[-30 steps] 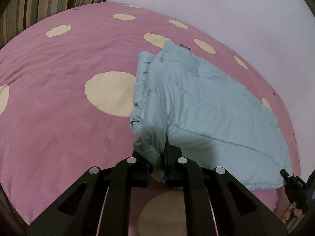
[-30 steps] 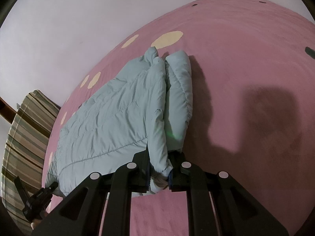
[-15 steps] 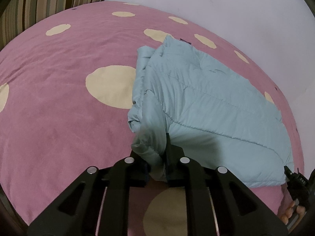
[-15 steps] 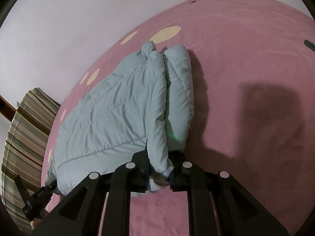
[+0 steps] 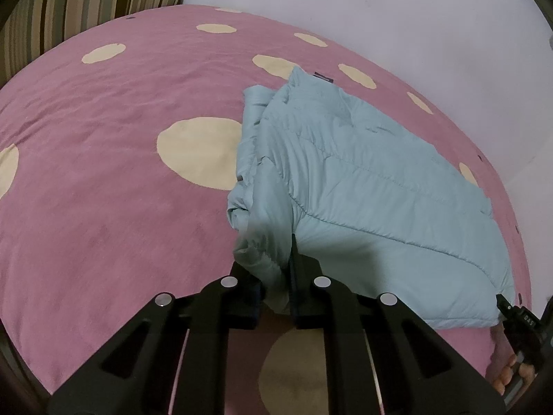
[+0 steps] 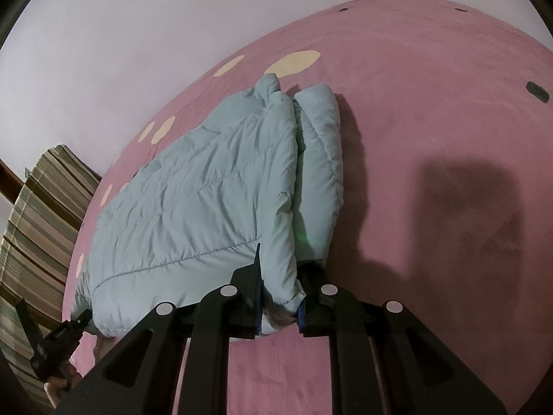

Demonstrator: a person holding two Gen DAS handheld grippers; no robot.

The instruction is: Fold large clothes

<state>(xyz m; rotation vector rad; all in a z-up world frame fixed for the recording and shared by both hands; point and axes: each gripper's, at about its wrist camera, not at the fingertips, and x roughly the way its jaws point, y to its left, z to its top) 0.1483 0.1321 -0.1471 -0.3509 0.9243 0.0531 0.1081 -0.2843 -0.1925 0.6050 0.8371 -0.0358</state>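
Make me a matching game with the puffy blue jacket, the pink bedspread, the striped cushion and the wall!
Things:
1. puffy light-blue quilted jacket
2. pink bedspread
3. striped cushion
4. plain wall

Descriptions:
A. white and bare
B. cream spots all over
C. pinched at its near edge by the left gripper and right gripper
D. green and brown bands

Pairs: 1-C, 2-B, 3-D, 4-A

Only readable text I can find: small white letters "DAS" on the black right gripper [image 5: 525, 325] body, lower right of the left wrist view. Dark tag [image 5: 324, 77] at the jacket [image 5: 373, 186] collar is too small to read.
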